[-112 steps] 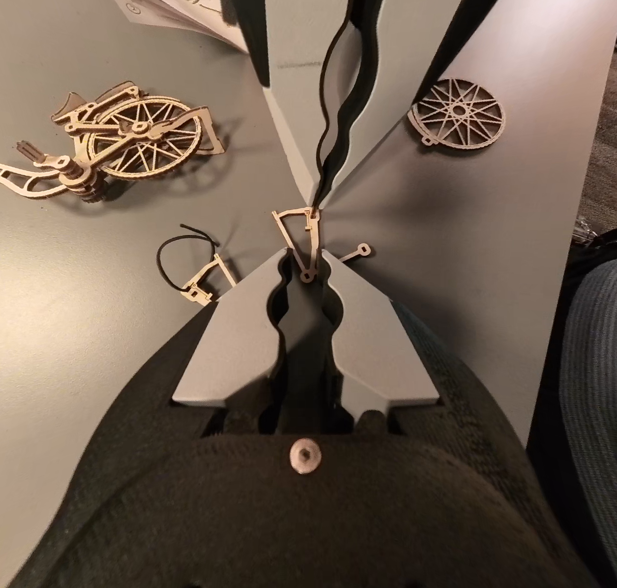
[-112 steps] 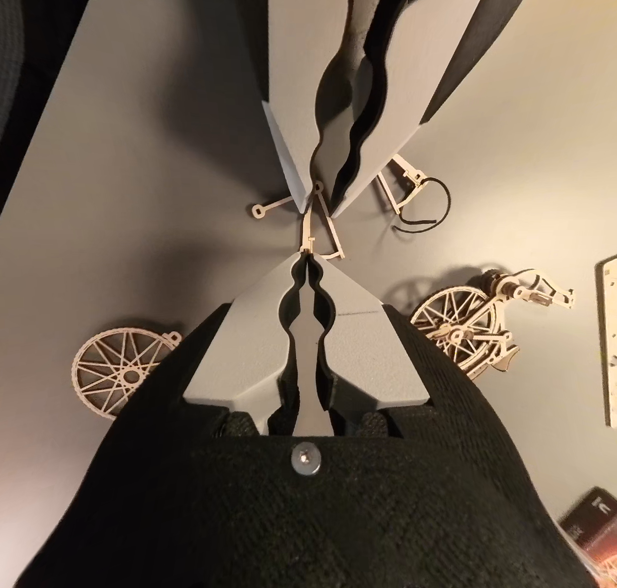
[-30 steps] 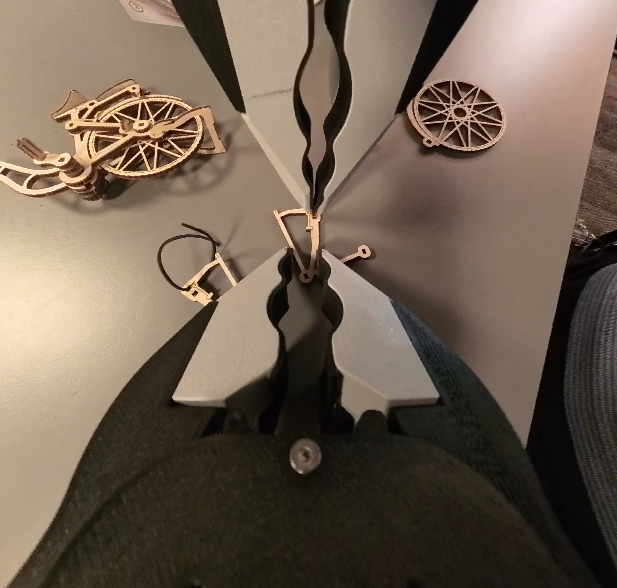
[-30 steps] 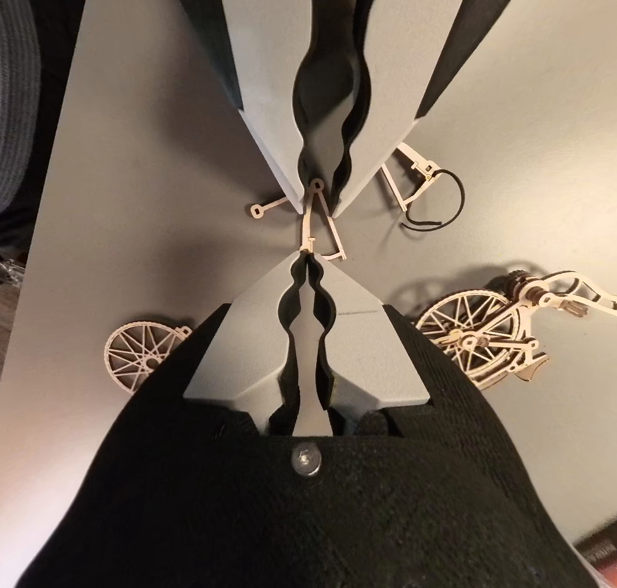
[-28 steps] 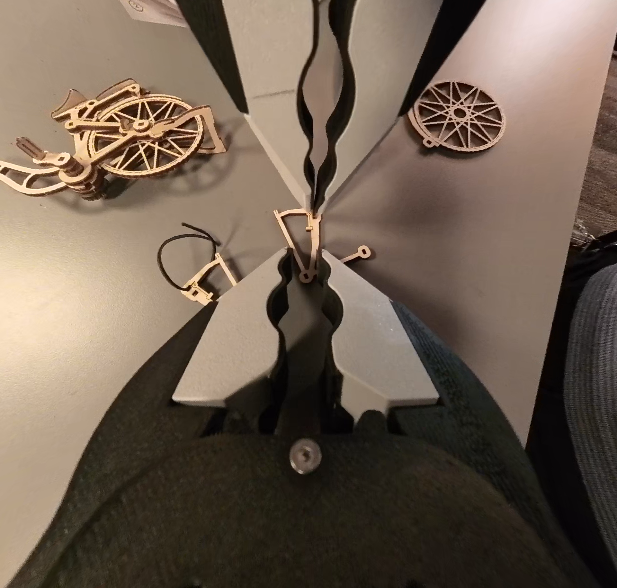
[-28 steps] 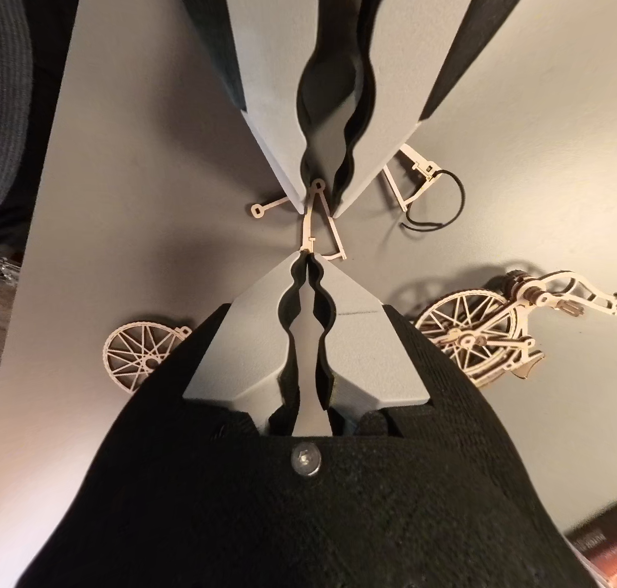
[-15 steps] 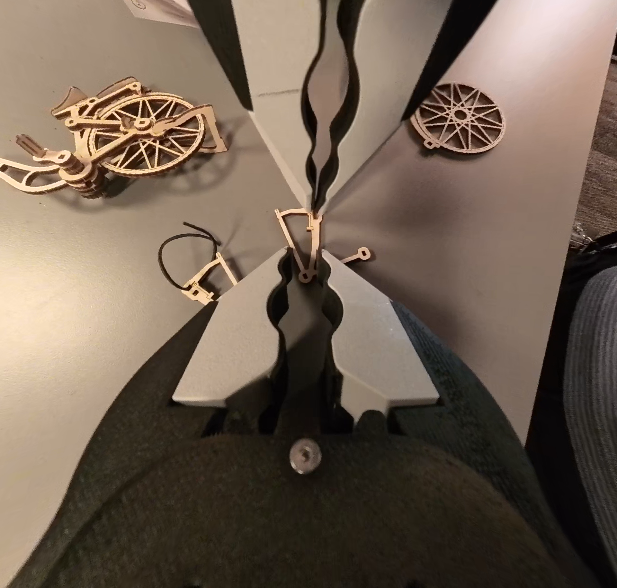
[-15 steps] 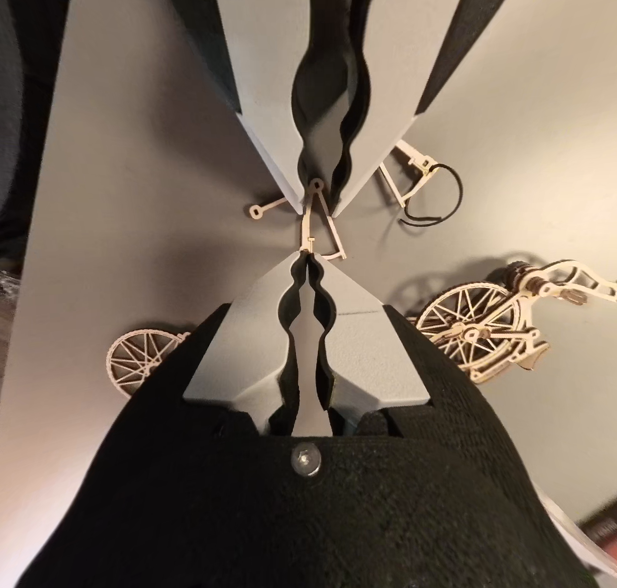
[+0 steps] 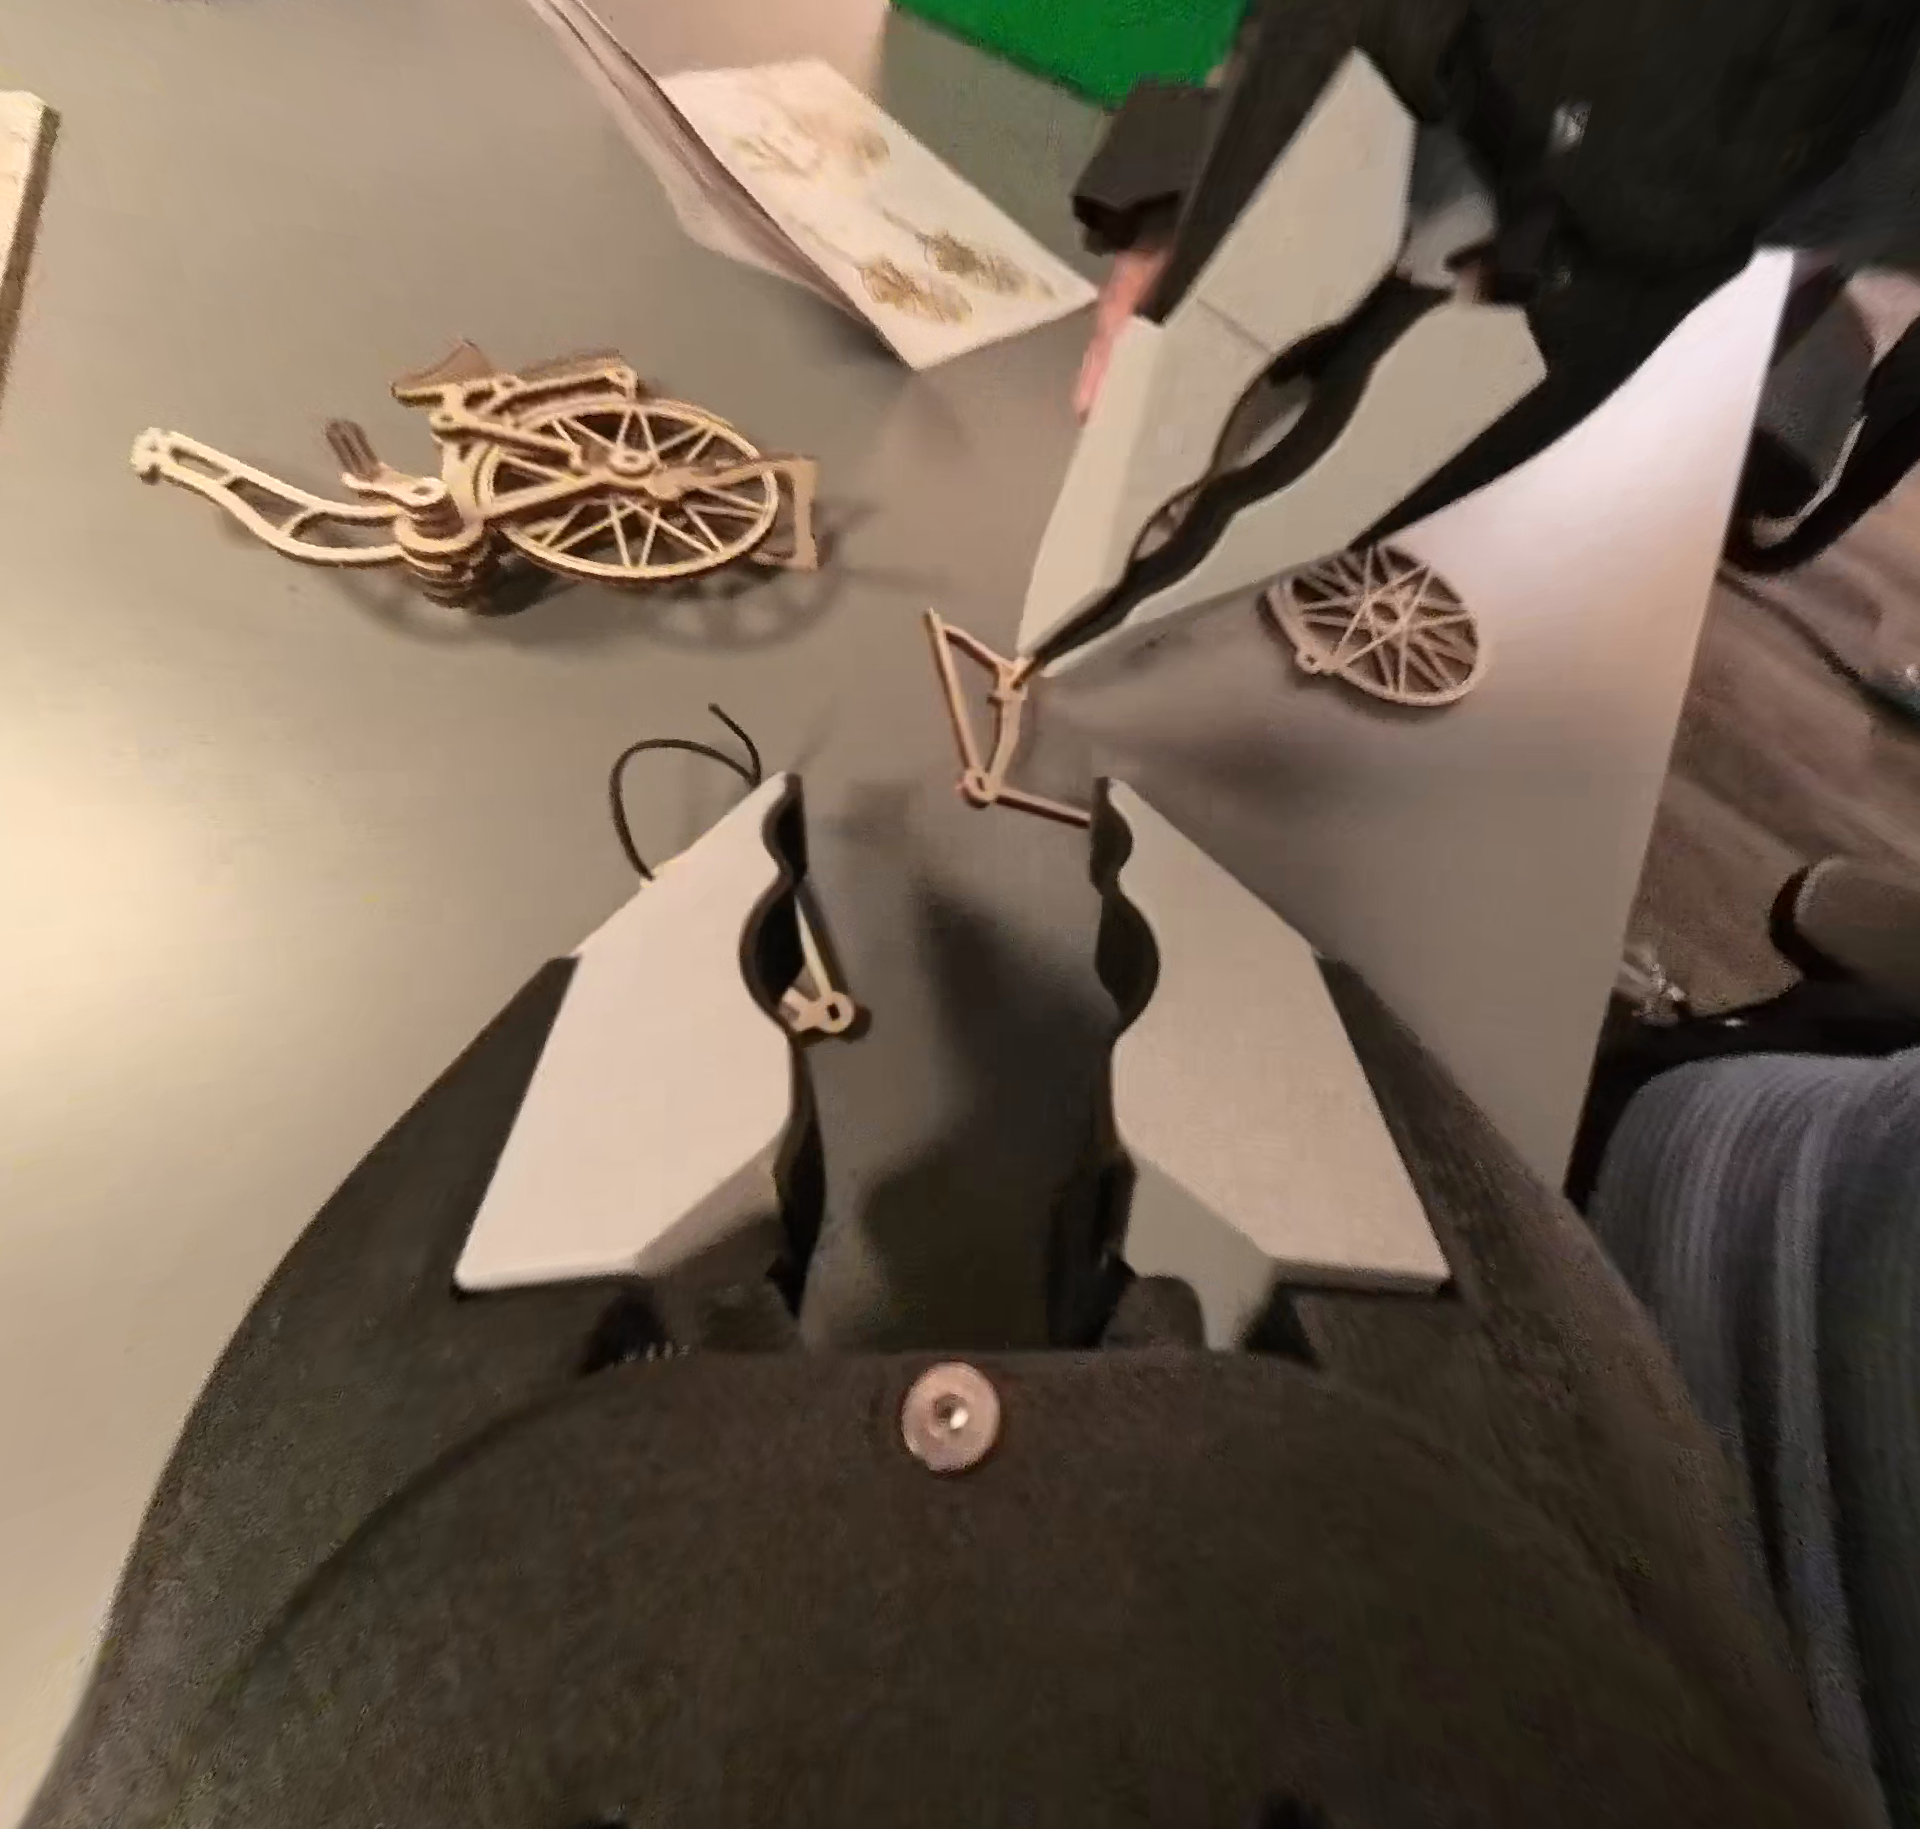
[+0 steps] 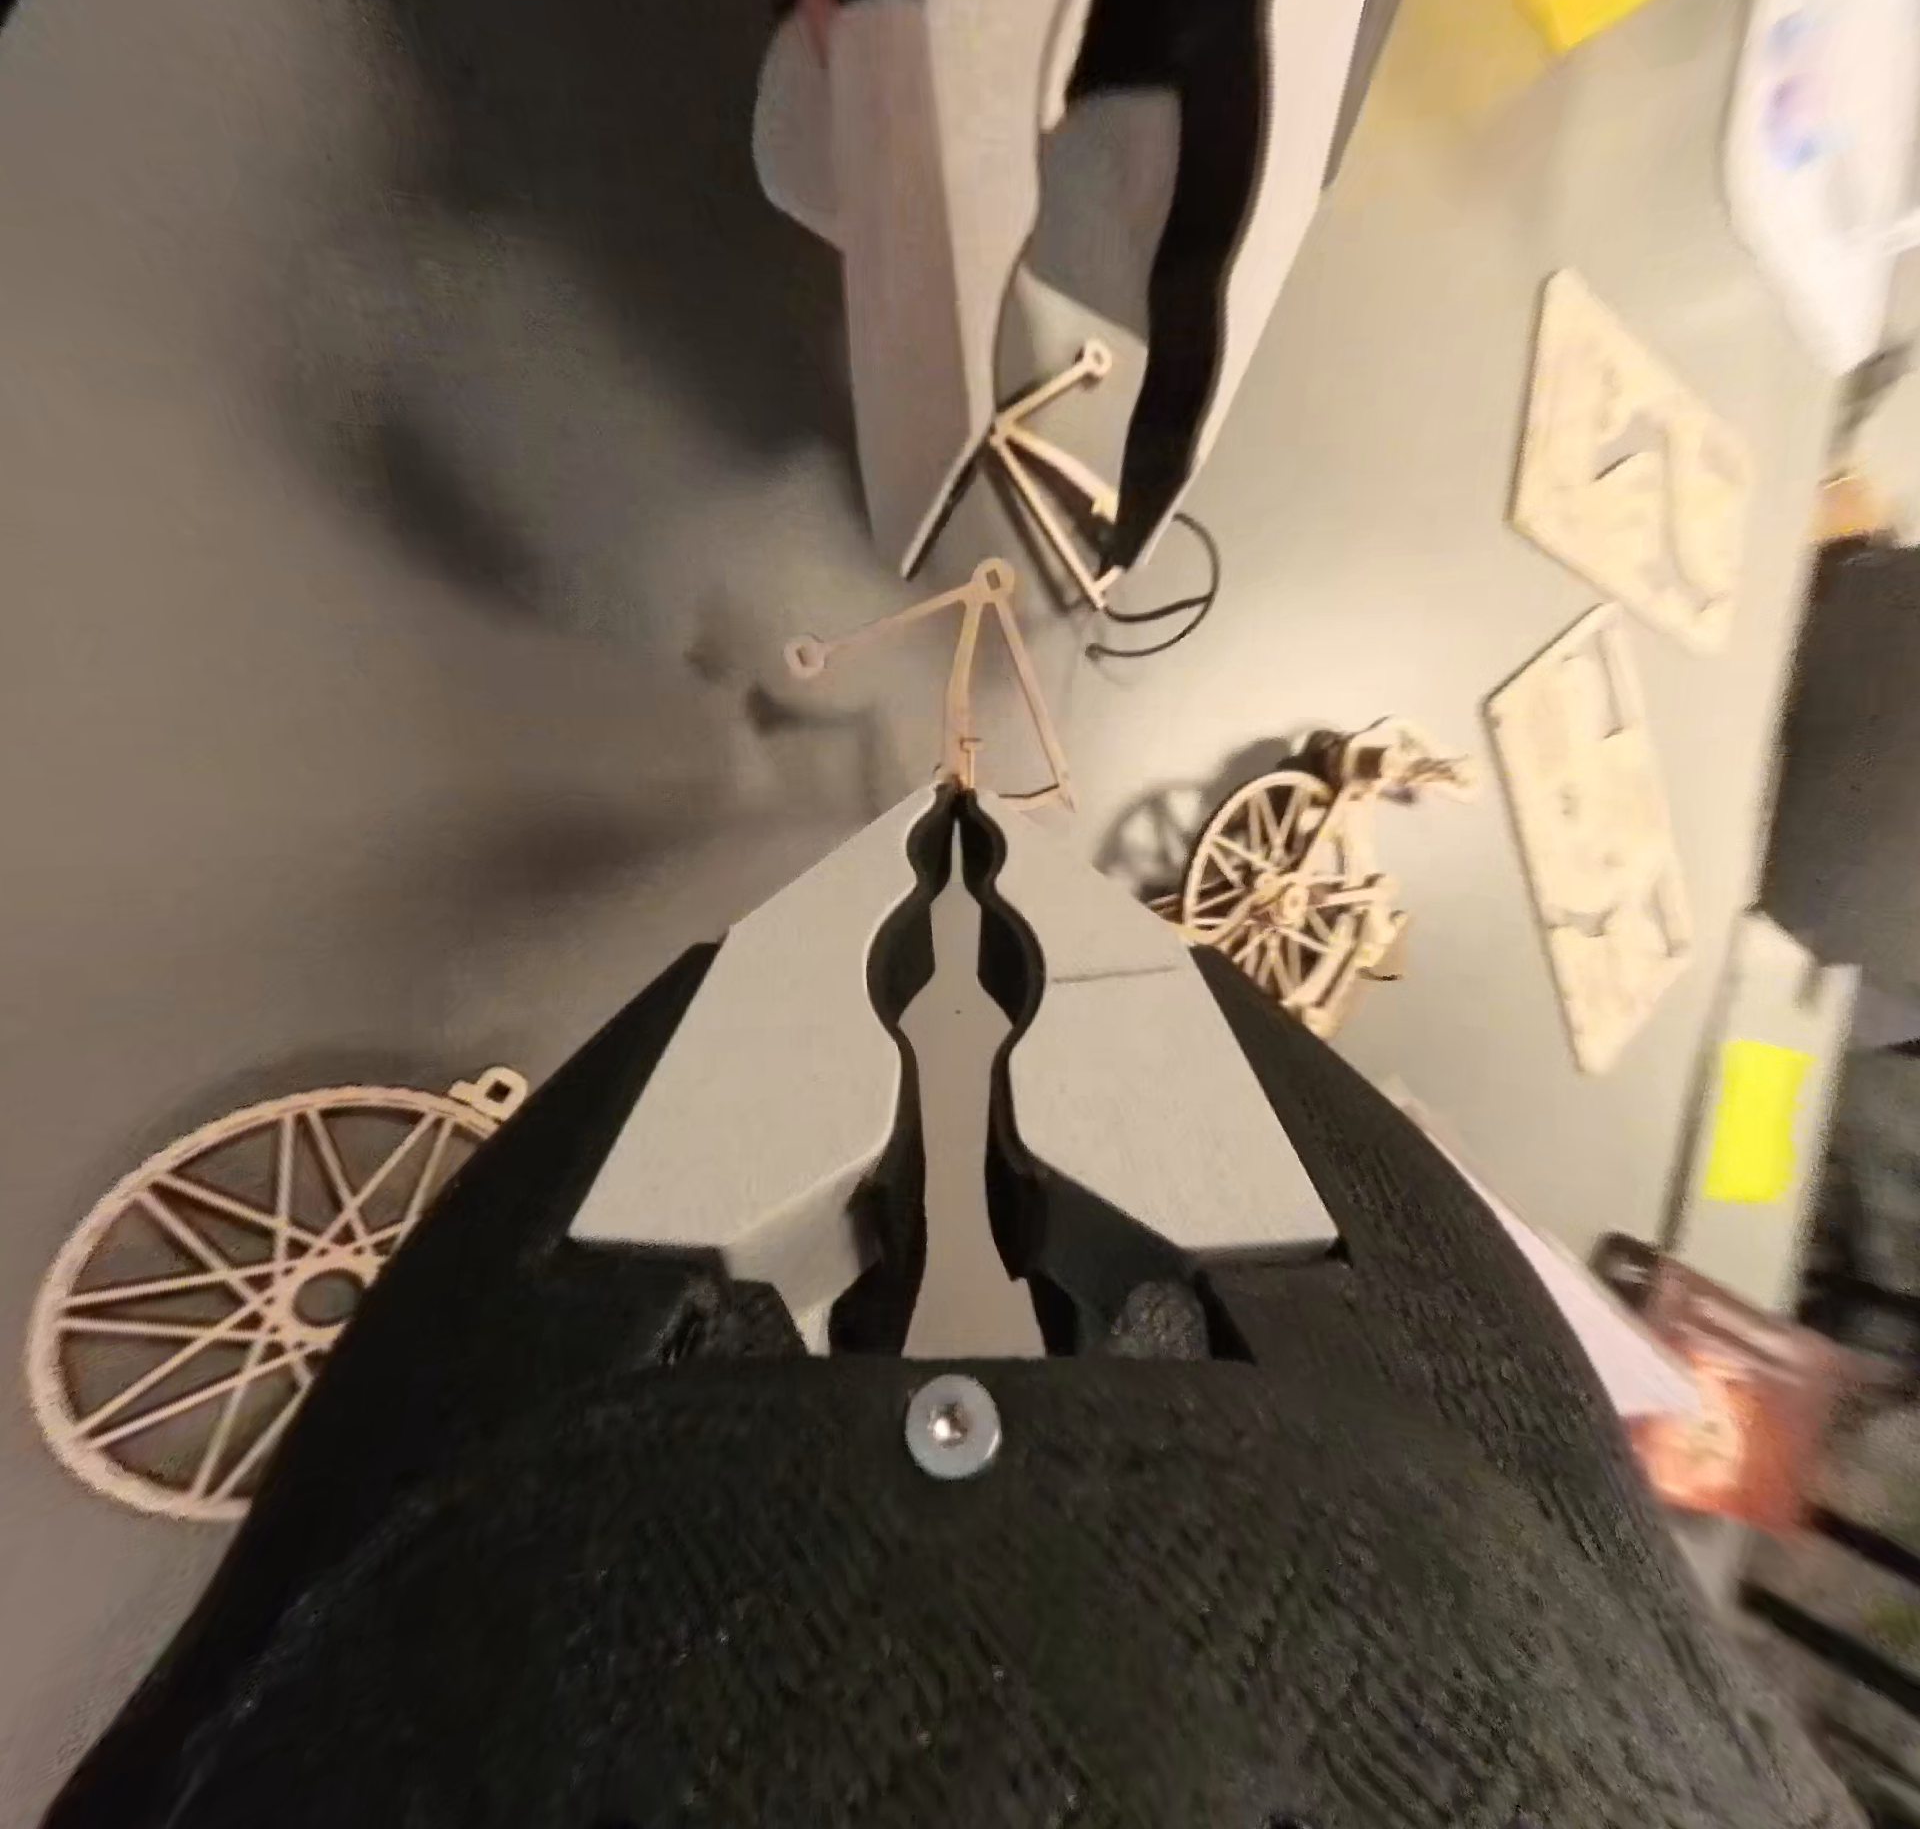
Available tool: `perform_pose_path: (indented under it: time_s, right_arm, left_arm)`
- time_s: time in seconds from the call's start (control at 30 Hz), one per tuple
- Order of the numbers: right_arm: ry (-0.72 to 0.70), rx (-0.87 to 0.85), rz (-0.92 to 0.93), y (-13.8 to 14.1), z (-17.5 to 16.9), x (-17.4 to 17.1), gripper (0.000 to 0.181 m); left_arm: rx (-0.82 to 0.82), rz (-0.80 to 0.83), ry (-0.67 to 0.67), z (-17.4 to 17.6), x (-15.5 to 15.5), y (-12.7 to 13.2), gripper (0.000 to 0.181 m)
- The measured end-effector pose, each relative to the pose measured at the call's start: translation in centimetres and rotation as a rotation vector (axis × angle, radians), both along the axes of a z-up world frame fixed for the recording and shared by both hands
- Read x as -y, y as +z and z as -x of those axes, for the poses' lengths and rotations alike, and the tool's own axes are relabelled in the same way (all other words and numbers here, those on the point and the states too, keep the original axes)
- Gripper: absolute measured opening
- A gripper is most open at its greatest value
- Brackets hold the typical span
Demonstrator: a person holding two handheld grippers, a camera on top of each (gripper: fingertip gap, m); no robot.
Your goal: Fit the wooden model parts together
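Above grey table [image 9: 260,896]: right tool [image 10: 958,792] pinching frame piece [image 10: 982,699], lengthwise away; left tool [image 9: 945,823] wide, empty.

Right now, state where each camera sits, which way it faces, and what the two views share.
Left wrist view: on the left tongs, looking forward and down over the grey table; its open fingers and a trouser leg show.
Right wrist view: on the right tongs, facing the opposite way; its shut fingers show.
Shared: the thin wooden frame piece, the loose spoked wheel, the part-built bicycle.
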State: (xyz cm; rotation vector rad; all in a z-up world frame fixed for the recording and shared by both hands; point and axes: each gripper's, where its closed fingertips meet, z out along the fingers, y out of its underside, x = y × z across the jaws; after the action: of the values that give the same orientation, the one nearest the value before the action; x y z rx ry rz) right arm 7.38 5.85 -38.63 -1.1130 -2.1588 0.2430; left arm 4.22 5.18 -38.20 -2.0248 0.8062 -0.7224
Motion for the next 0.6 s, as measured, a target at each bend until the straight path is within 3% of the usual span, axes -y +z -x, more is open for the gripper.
perform_pose_path:
  time_s: [0.1,0.37,0.6]
  right_arm:
    - [0.059,-0.101,-0.221,1.3,-0.1,0.0,0.0]
    - [0.121,-0.238,-0.586,3.0,-0.3,-0.2,0.0]
    - [0.137,-0.238,-0.793,2.9,-0.5,-0.7,0.0]
  left_arm:
    - [0.079,0.04,-0.032,-1.5,0.5,0.8,0.049]
    - [0.109,-0.024,0.005,-3.7,-0.7,1.6,0.004]
    - [0.08,-0.077,0.036,-3.8,-1.4,1.5,0.002]
